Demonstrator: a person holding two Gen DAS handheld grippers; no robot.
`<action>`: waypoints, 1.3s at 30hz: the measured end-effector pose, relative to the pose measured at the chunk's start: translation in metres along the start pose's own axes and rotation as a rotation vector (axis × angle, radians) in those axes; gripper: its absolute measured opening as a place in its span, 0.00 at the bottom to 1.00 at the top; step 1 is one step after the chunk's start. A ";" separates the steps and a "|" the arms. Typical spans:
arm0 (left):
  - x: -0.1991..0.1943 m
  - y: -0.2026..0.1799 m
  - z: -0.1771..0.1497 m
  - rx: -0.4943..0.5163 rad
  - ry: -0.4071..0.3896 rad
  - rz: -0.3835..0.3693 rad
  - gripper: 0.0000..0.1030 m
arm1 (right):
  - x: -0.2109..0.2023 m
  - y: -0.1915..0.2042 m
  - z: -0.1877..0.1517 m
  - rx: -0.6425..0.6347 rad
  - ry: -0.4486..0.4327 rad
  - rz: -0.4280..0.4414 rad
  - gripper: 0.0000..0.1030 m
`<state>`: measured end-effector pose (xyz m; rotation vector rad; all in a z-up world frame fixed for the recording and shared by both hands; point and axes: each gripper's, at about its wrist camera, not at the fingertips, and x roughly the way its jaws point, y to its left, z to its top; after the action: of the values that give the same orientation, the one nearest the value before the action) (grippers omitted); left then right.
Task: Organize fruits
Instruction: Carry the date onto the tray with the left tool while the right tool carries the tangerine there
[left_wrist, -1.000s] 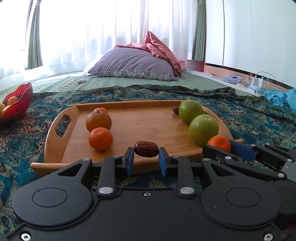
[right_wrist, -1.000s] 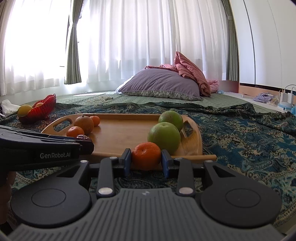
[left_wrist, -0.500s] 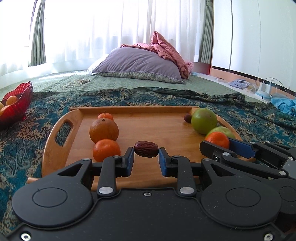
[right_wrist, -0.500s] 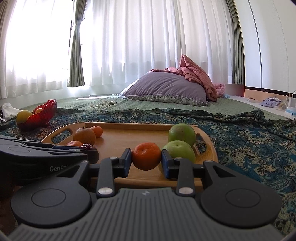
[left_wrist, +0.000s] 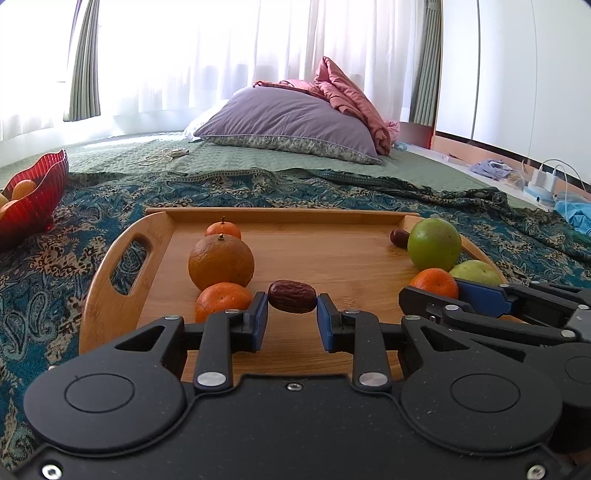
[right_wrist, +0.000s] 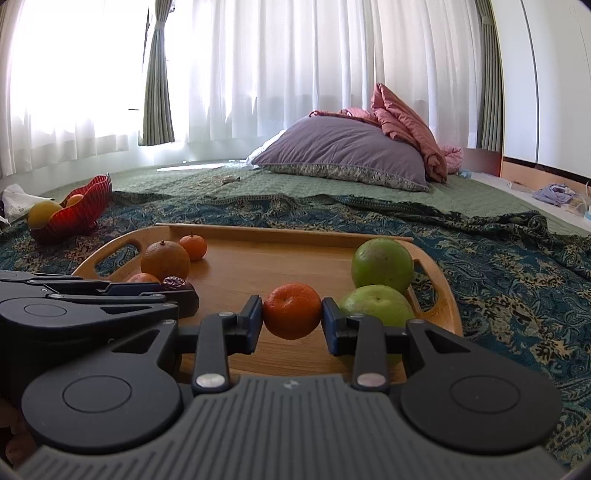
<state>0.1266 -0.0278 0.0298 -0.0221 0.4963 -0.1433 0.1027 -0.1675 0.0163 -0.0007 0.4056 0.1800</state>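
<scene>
My left gripper (left_wrist: 292, 321) is shut on a dark red date (left_wrist: 292, 296), held over the near part of the wooden tray (left_wrist: 110, 295). My right gripper (right_wrist: 291, 323) is shut on a small tangerine (right_wrist: 291, 311), held over the tray's (right_wrist: 443, 291) right side; it also shows in the left wrist view (left_wrist: 435, 282). On the tray lie a large orange (left_wrist: 221, 263), two tangerines (left_wrist: 221, 301) (left_wrist: 223, 229), two green apples (left_wrist: 434, 243) (left_wrist: 476, 272) and another date (left_wrist: 399, 238).
A red glass bowl (right_wrist: 83, 212) with yellow and orange fruit stands on the patterned blue cloth (right_wrist: 498, 266) far left of the tray. A purple pillow (left_wrist: 288, 123) and pink quilt lie behind. Cables and clothes lie at the far right.
Both grippers have moved forward over the tray with their fruit still held; the tray and its fruit now look nearer and lower in both views.
</scene>
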 end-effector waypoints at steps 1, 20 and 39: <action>0.001 0.001 0.000 0.001 0.001 -0.001 0.26 | 0.002 0.000 0.001 0.005 0.008 0.002 0.39; 0.020 0.008 0.007 -0.013 0.114 0.003 0.27 | 0.027 0.005 0.010 -0.049 0.112 -0.002 0.39; 0.024 0.003 0.007 0.028 0.124 0.028 0.26 | 0.037 0.005 0.011 -0.066 0.157 0.002 0.39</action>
<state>0.1508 -0.0281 0.0246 0.0210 0.6178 -0.1242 0.1393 -0.1556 0.0119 -0.0795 0.5562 0.1954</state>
